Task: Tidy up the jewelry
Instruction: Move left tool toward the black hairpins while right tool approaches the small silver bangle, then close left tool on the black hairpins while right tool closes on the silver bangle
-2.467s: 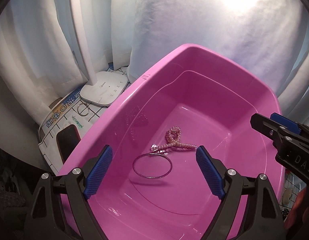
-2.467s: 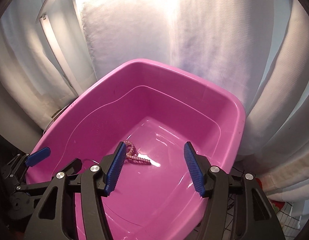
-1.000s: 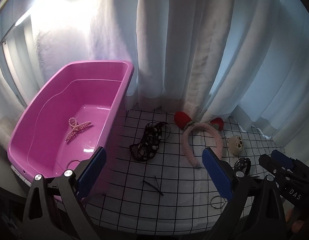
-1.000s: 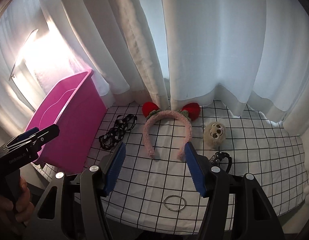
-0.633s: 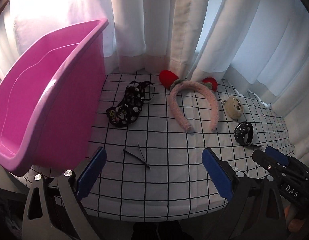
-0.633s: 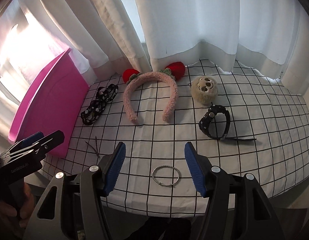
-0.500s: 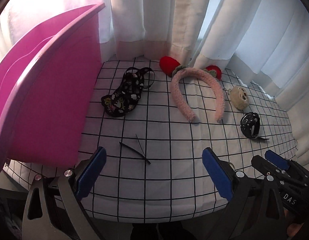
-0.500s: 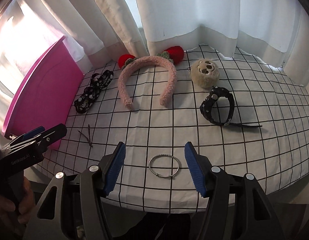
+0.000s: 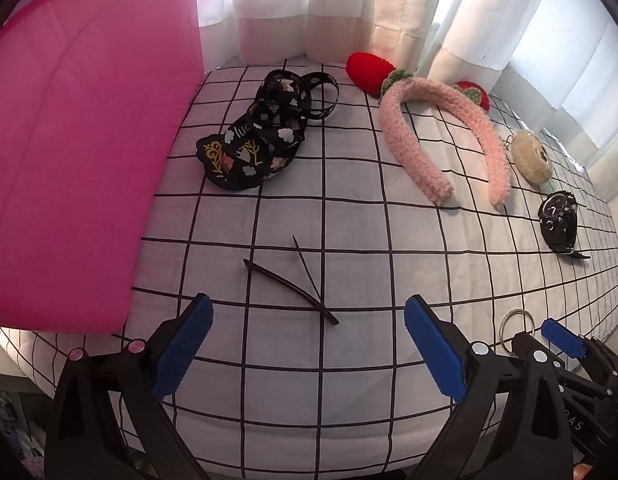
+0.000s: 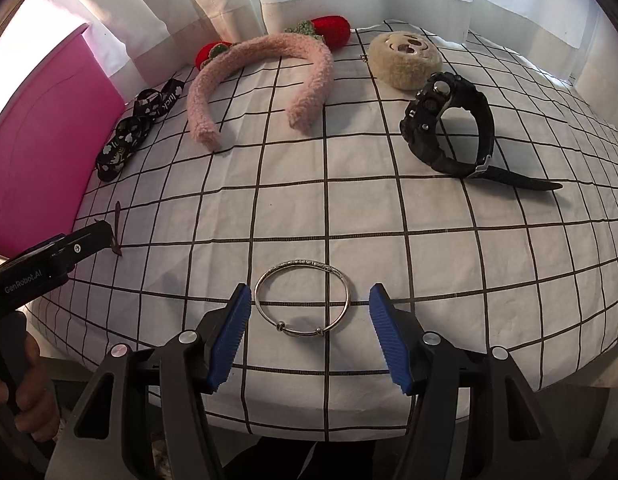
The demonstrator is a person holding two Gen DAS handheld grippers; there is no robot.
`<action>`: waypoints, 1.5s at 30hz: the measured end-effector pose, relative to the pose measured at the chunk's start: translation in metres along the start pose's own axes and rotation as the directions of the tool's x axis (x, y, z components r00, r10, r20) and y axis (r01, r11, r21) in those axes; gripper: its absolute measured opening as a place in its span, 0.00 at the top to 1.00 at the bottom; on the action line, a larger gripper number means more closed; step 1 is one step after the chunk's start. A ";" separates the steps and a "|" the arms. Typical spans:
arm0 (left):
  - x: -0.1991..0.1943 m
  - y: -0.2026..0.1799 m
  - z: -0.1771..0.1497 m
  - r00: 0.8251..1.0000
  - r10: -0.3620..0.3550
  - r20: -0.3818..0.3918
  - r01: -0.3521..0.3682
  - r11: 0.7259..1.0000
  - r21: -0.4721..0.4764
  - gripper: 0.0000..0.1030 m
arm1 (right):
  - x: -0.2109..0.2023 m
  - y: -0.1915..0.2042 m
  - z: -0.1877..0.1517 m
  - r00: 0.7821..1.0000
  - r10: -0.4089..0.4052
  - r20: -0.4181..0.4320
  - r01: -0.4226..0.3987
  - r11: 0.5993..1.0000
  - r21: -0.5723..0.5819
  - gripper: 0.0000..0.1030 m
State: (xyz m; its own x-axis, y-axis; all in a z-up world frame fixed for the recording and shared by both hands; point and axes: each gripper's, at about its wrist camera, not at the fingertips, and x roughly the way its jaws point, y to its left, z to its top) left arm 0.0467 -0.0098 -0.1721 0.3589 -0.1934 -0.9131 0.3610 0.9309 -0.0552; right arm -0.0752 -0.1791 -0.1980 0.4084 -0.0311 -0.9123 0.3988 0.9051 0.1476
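Right claw [image 10: 310,334] hangs low over the near edge of the table [image 10: 429,216], its blue pads spread apart with the silver bangle [image 10: 302,299] lying flat on the checked cloth right between them. The pads stand clear of the ring on both sides, so nothing is gripped yet; from where I stand it looks lined up so that one squeeze would catch the bangle across its width.

Over to the side, the left claw [image 9: 305,350] is also spread wide and empty, pointed down at a pair of thin black hair pins [image 9: 295,276] that lie crossed on the cloth just ahead of its tips. I'd guess each hand is taking its own piece at once.

Everything else waits further back: the black patterned ribbon [image 9: 261,136] near the pink tub [image 9: 77,152], the fluffy pink headband [image 10: 261,76] with its red strawberry ends against the curtain, the round plush keychain [image 10: 405,58] and, close by it, the black wristwatch [image 10: 449,120] resting on its side with the strap trailing. The tub sits at the far left, touching the cloth's edge, handy as the place where these pieces would end up.
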 end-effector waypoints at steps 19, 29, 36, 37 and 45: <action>0.033 0.004 -0.002 0.999 0.028 -0.026 -0.027 1.000 0.009 0.08 | 0.016 0.021 0.000 0.990 -0.140 0.033 0.143 0.983 -0.115 0.21; 0.037 0.002 -0.002 0.999 0.043 -0.020 -0.043 0.999 0.013 0.05 | 0.017 0.019 0.000 0.989 -0.146 0.040 0.150 0.980 -0.128 0.18; 0.038 0.002 0.001 0.999 0.045 -0.022 -0.045 0.999 0.011 0.06 | 0.016 0.020 -0.001 0.989 -0.141 0.042 0.145 0.981 -0.127 0.19; 0.037 0.002 0.000 0.999 0.048 -0.021 -0.047 0.999 0.012 0.06 | 0.016 0.020 -0.001 0.989 -0.141 0.042 0.146 0.981 -0.129 0.19; 0.026 0.009 -0.005 0.999 0.047 -0.013 -0.047 0.999 0.004 0.29 | 0.010 0.023 -0.006 0.990 -0.135 0.045 0.140 0.981 -0.135 0.31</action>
State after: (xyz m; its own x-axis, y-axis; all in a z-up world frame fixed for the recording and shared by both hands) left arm 0.0546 -0.0051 -0.1981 0.3646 -0.1450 -0.9198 0.3469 0.9378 -0.0103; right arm -0.0668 -0.1562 -0.2063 0.3869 -0.1723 -0.9059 0.3372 0.9408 -0.0350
